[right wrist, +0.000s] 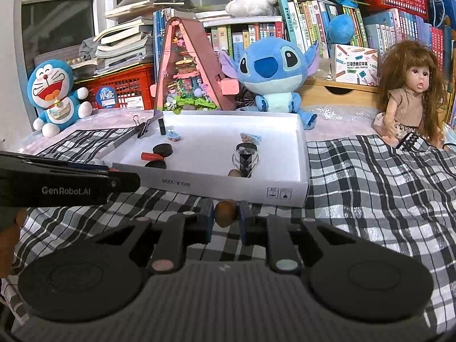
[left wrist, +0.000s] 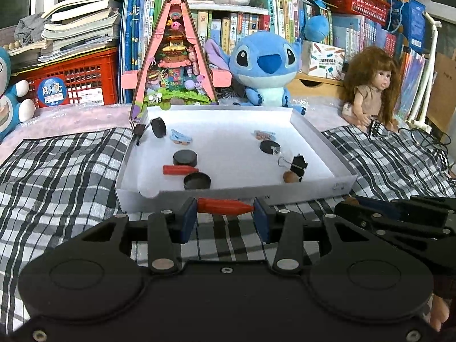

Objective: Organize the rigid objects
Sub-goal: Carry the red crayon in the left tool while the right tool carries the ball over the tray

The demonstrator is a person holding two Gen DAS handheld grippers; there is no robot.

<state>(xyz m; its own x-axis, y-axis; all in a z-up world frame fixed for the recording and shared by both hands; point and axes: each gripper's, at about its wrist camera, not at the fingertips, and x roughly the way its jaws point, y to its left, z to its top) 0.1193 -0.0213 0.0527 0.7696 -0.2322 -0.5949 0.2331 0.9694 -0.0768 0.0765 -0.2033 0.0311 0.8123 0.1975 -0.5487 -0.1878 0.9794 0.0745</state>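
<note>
My left gripper (left wrist: 225, 206) is shut on a red wooden peg (left wrist: 223, 205), held end to end between its blue pads just in front of the white box's (left wrist: 233, 196) near wall. My right gripper (right wrist: 226, 213) is shut on a brown oval nut-like piece (right wrist: 226, 213), also just before the white box (right wrist: 228, 188). Inside the box lie black discs (left wrist: 185, 158), a second red peg (left wrist: 179, 169), a brown piece (left wrist: 291, 176), a binder clip (left wrist: 297, 164) and small blue figures (left wrist: 179, 136). The right gripper shows at the right of the left wrist view (left wrist: 399, 216).
The box rests on a black-and-white checked cloth (left wrist: 71, 165). Behind it stand a pink triangular diorama (left wrist: 173, 59), a Stitch plush (left wrist: 265, 68), a doll (left wrist: 370, 85), a Doraemon plush (right wrist: 55, 94), red crates (left wrist: 71, 79) and book stacks.
</note>
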